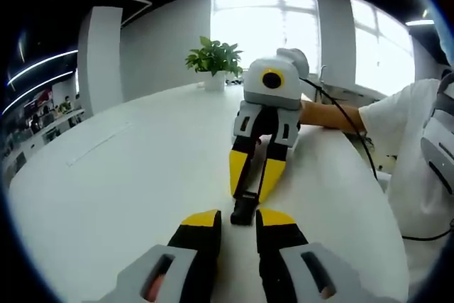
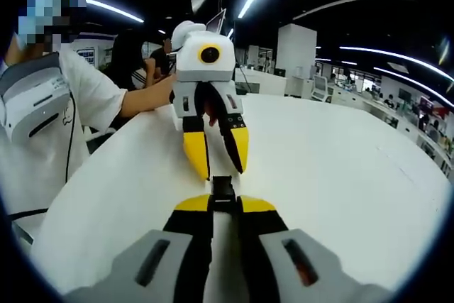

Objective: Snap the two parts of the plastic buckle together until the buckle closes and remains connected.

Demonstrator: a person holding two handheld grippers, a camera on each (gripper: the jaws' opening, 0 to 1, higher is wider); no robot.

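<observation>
Right hand-held gripper (image 2: 223, 206) pinches the buckle (image 2: 223, 191) (half hidden); left (image 1: 238, 218) gapes.

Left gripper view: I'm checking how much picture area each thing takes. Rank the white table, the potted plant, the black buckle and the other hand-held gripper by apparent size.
Largest to smallest, as seen:
1. white table
2. right hand-held gripper, nearer the camera than the plant
3. potted plant, farther off, so its true size is unsure
4. black buckle

A potted plant (image 1: 213, 62) stands on the white table (image 1: 128, 168) near bright windows (image 1: 266, 19).
</observation>
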